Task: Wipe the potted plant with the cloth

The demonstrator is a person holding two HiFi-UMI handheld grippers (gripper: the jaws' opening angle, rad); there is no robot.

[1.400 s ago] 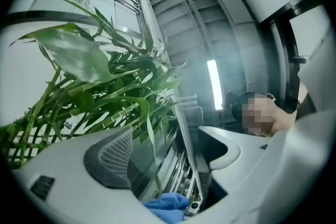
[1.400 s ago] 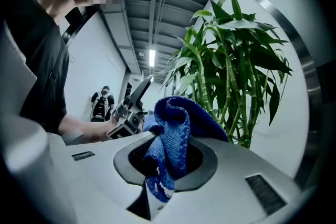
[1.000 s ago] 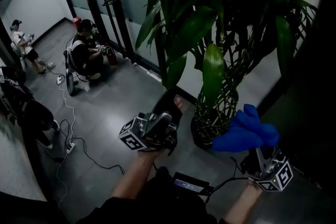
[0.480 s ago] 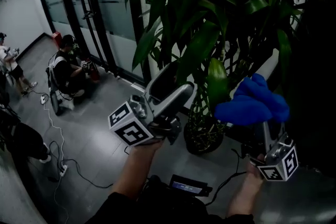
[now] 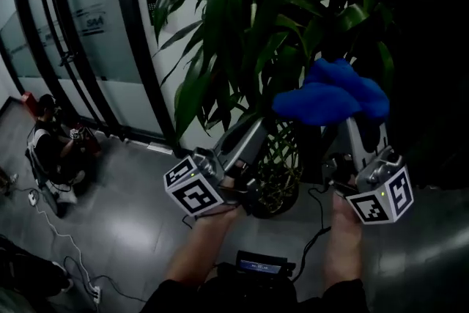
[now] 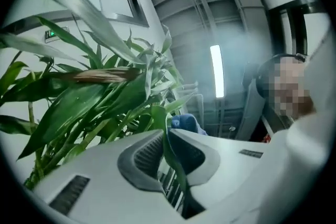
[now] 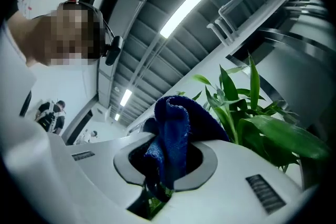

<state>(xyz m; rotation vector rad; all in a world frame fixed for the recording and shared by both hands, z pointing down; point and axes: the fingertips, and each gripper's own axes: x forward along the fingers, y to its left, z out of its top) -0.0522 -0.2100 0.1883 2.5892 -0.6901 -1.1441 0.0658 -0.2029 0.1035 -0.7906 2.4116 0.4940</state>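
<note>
Two grippers stood raised against the plant (image 5: 242, 18) in the head view. The left gripper (image 5: 258, 127) reached up and right into its lower part, above the pot (image 5: 272, 196) on the grey floor (image 5: 124, 231). The right gripper (image 5: 352, 127) rose just right of it. The blue cloth (image 5: 331, 95) was bunched at its tip and touched the plant near the middle. A person (image 5: 55, 150) crouched far left by the glass wall (image 5: 80, 33).

In the left gripper view, the jaws were closing. A narrow leaf (image 6: 172, 162) ran up between the pads (image 6: 143, 157), which looked to be nipping it. A bit of the cloth showed just beyond the tips, right of that leaf.

In the right gripper view, the jaws were clamped on the cloth, and a thick fold of it stuck out past the pads. Leaves (image 7: 273, 134) stood to the right, a little beyond.

The step in hand seemed to be steadying a leaf for wiping, with one gripper pinning it and the other bringing the cloth. The wiping itself did not look begun. The next move probably called for laying the cloth's fold against the held leaf and drawing it along toward the tip. The left gripper would need to pull only lightly, so the leaf stayed taut without tearing.
</note>
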